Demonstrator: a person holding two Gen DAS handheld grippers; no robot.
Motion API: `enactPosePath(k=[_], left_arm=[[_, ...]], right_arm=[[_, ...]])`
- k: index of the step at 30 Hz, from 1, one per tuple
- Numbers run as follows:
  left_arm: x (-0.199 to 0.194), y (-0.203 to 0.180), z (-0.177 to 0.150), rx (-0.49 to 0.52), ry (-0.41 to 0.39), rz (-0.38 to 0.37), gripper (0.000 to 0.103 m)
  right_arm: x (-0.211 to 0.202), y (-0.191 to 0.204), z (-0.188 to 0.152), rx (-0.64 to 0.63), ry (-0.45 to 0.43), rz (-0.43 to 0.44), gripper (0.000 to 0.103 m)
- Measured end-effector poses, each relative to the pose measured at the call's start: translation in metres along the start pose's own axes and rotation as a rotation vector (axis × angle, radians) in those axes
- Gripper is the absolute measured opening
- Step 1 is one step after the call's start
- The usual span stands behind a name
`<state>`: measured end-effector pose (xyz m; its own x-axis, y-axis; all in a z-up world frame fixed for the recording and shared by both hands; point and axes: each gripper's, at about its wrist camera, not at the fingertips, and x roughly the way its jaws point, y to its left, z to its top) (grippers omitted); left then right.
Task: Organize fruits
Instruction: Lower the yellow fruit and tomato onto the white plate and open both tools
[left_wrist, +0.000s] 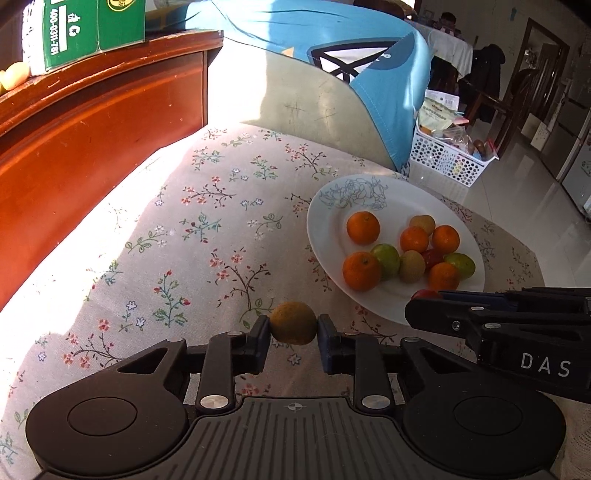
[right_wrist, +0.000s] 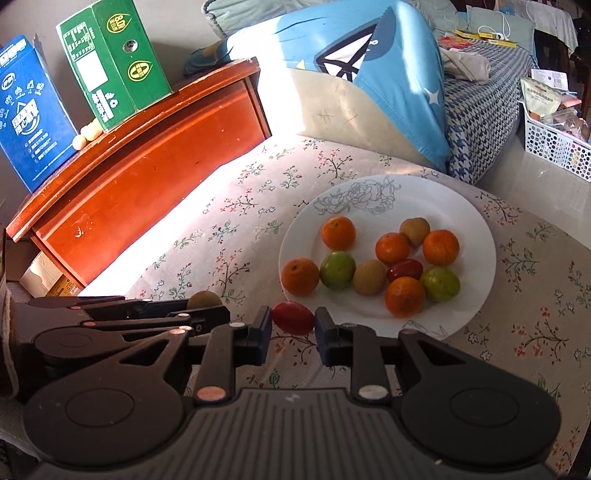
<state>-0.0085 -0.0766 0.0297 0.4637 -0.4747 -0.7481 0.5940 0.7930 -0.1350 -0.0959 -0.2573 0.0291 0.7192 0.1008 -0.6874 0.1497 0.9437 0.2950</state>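
floral tablecloth below: left hand-held gripper clamps a brown fruit, right hand-held gripper a red fruit.

The flowered tablecloth lies bare between the red wooden cabinet and the white plate, leaving open passage there. Fruit crowds the plate's near half; its far, patterned part is free. The blue cushion blocks the back.
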Motion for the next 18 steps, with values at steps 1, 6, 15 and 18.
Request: enactPosePath(k=[1,6,15,18], left_arm=[[-0.001,0.0,0.005,-0.008,-0.01,-0.01,0.025],[0.002,-0.004,0.028,-0.035,-0.052,-0.04,0.025],[0.027,-0.018,0.05,-0.034,-0.056,-0.057,0.025],[0.037,-0.022,0.053,-0.038,-0.041,-0.061,0.025]], right_arm=[[-0.003,-0.003,0.005,0.008,-0.012,-0.001,0.025],[-0.013,-0.019,0.033,0.036,-0.078,-0.009,0.025],[0.009,-0.048,0.065,0.082,-0.09,-0.025,0.025],[0.02,-0.056,0.068,0.097,-0.074,-0.039,0.025]])
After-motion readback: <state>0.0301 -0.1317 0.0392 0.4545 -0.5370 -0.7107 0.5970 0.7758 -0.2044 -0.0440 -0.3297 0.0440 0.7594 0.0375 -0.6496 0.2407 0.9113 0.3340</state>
